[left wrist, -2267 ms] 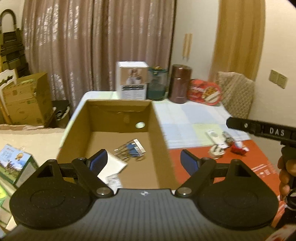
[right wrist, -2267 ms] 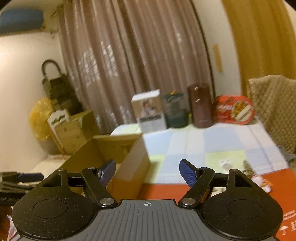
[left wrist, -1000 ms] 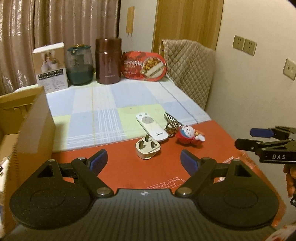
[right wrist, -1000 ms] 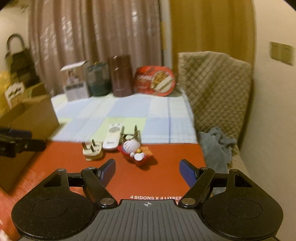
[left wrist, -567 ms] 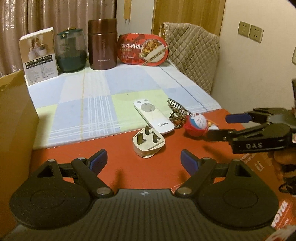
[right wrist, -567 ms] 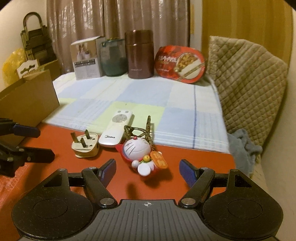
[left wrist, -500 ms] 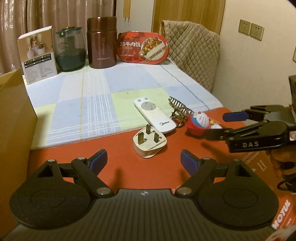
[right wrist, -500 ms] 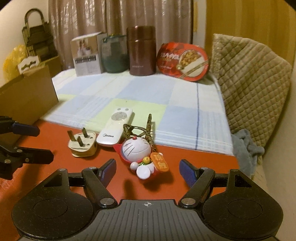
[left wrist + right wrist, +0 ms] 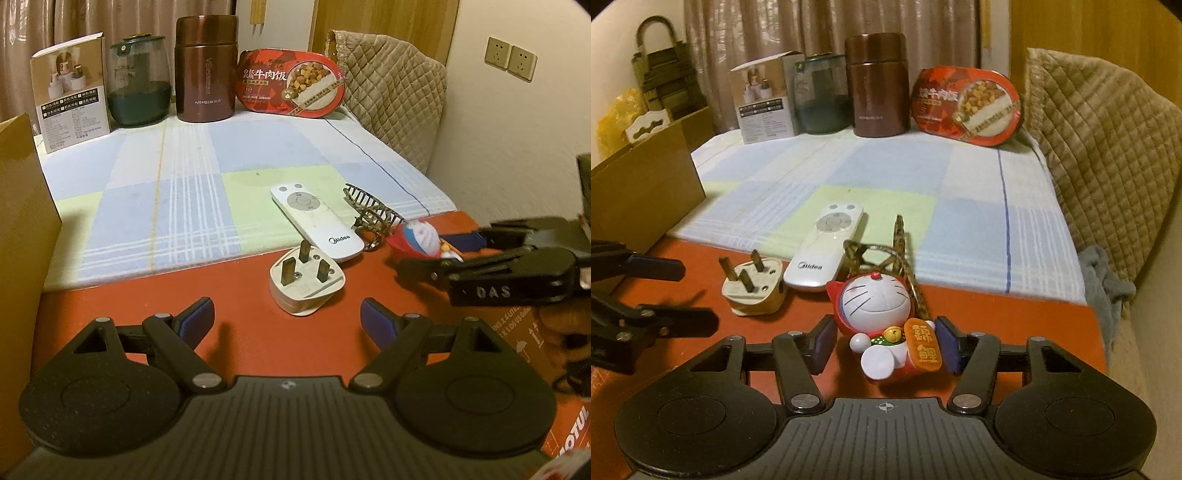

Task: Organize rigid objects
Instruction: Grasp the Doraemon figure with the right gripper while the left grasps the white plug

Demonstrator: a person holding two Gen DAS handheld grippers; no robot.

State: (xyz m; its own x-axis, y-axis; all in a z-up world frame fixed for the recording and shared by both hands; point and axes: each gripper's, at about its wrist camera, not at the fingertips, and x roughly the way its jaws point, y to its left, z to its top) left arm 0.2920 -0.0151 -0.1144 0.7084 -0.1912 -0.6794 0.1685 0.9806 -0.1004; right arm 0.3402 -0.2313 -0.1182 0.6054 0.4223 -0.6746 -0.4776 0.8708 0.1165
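Note:
A small red and white cat figurine (image 9: 875,299) stands on the red cardboard surface (image 9: 184,295). My right gripper (image 9: 886,343) has a pad on each side of it and its jaws are closing; the pads sit very near its sides without clearly pressing. A white three-pin plug (image 9: 306,282) lies prongs up just ahead of my left gripper (image 9: 288,315), which is open and holds nothing. A white remote (image 9: 317,221) and a dark hair claw (image 9: 369,214) lie behind the plug. The left wrist view shows the right gripper (image 9: 432,253) around the figurine (image 9: 419,234).
An open cardboard box (image 9: 22,221) stands at the left edge. At the back of the checked cloth are a small carton (image 9: 70,92), a green jar (image 9: 140,85), a brown flask (image 9: 205,70) and a red food tub (image 9: 291,85). A quilted chair back (image 9: 1108,140) is on the right.
Both grippers came down and forward toward the red surface. The right gripper's jaws narrowed around the cat figurine, while the left stayed wide before the plug.

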